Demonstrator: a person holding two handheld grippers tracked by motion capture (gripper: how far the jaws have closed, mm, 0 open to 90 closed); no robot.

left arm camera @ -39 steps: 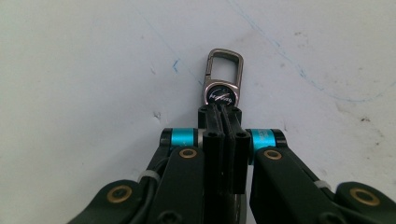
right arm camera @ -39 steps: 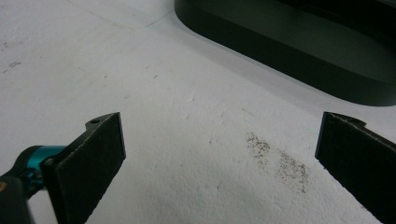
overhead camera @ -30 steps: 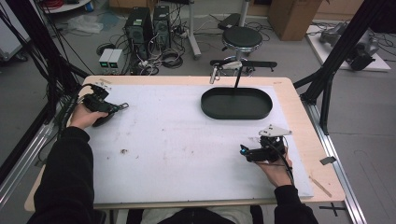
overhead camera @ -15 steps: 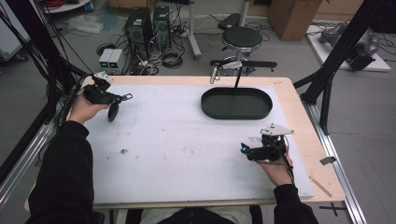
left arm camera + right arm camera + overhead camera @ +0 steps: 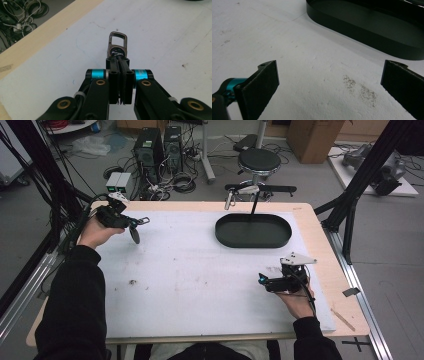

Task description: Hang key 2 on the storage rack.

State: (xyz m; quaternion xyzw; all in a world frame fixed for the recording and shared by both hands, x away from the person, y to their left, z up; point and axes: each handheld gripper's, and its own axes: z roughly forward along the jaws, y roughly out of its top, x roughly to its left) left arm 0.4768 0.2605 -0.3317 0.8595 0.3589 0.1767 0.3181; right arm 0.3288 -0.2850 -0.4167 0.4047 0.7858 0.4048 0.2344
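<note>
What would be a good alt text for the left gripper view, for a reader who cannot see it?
The left gripper, jaws shut, holds a metal keychain clip with a round black badge, its loop sticking out past the tips. Beyond it lies the white table mat, with a wooden table edge on the left.

This is a lab or test workshop, not a home. A black metal frame (image 5: 360, 175) stands around the counter (image 5: 200, 280), which is covered with a white sheet. On the grey floor behind it sit 2 computer towers (image 5: 160, 147), tangled cables (image 5: 175, 182) (plenty of them), a stool (image 5: 257, 160) and cardboard boxes (image 5: 310, 132).
</note>
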